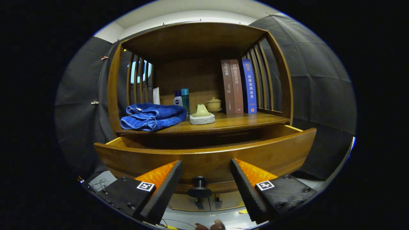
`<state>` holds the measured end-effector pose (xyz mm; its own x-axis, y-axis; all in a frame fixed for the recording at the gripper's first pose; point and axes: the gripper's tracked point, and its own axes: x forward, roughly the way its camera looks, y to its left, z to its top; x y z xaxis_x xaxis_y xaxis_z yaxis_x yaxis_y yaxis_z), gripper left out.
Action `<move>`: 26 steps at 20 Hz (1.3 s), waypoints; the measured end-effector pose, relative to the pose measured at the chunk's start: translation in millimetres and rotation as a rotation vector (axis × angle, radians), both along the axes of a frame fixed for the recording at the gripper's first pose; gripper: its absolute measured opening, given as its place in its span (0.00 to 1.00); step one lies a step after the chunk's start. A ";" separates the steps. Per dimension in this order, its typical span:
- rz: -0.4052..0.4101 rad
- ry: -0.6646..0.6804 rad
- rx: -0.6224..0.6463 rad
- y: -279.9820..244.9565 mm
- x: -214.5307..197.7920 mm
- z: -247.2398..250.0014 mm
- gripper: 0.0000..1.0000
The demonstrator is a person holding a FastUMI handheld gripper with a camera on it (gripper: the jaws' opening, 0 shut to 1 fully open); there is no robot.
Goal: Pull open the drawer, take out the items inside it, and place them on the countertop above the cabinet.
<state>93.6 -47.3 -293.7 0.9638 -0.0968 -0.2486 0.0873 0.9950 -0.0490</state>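
Standing pulled out from the cabinet, the drawer (204, 156) is seen just beyond the tongs (206, 172), whose fingers are spread wide and grip nothing. The knob (199, 187) sits on the drawer front, in the gap between the two fingers and touched by neither. The drawer's inside is hidden behind its raised front, so what lies in it cannot be told.

Above the drawer, the worktop (243, 121) already carries a folded blue towel (152, 116) to the left, a pale lid on a stone coaster (202, 115) near the middle, two bottles (181, 99) and a lidded cup (213, 103) behind, and three books (239, 86) upright to the right.

The drawer is judged stiff and fairly heavy, of solid wood; the knob is small, hard and probably smooth, and is best taken across its narrow stem. The items inside should be approached from above once they can be seen, and gripped lightly until their make is known.

Room is tight: the gap between the drawer's top edge and the worktop's front edge is shallow, so anything lifted must clear both lips. Bare worktop is left mostly at the front right, before the books, and between towel and coaster. Slatted side rails close off both ends of the worktop, and a roof panel limits lifting height.
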 end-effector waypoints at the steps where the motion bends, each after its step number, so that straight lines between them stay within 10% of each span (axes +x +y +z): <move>1: 0.000 0.002 0.000 -0.2 7.0 -0.4 1.00; 26: -0.008 0.010 -0.001 -4.2 78.8 -10.2 1.00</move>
